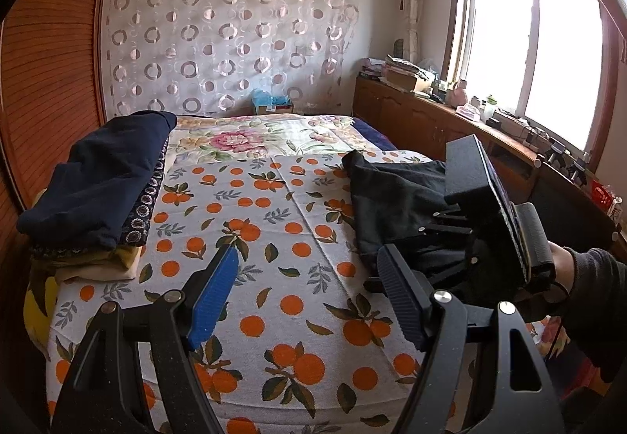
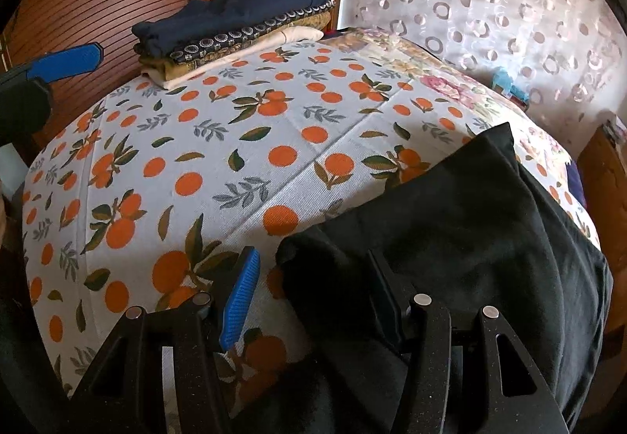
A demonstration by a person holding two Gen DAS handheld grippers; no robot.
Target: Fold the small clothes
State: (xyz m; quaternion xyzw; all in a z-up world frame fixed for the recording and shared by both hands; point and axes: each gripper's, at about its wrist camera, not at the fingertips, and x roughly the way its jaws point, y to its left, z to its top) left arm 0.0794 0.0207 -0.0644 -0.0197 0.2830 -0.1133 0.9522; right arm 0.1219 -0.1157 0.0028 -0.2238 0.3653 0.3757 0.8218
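A black garment (image 1: 395, 199) lies crumpled on the right side of the orange-print bed cover (image 1: 274, 238). In the right wrist view it (image 2: 462, 222) fills the lower right. My left gripper (image 1: 309, 257) is open and empty above the cover, left of the garment. My right gripper (image 2: 313, 261) is open, its jaws spread around the garment's near left corner; it also shows in the left wrist view (image 1: 490, 222) resting at the garment. A stack of folded clothes (image 1: 98, 191) with a navy piece on top sits at the far left, also in the right wrist view (image 2: 235, 30).
A wooden wardrobe (image 1: 47, 89) runs along the bed's left side. A low wooden cabinet (image 1: 431, 120) with clutter stands under the window on the right. A floral quilt (image 1: 266, 136) covers the far end of the bed.
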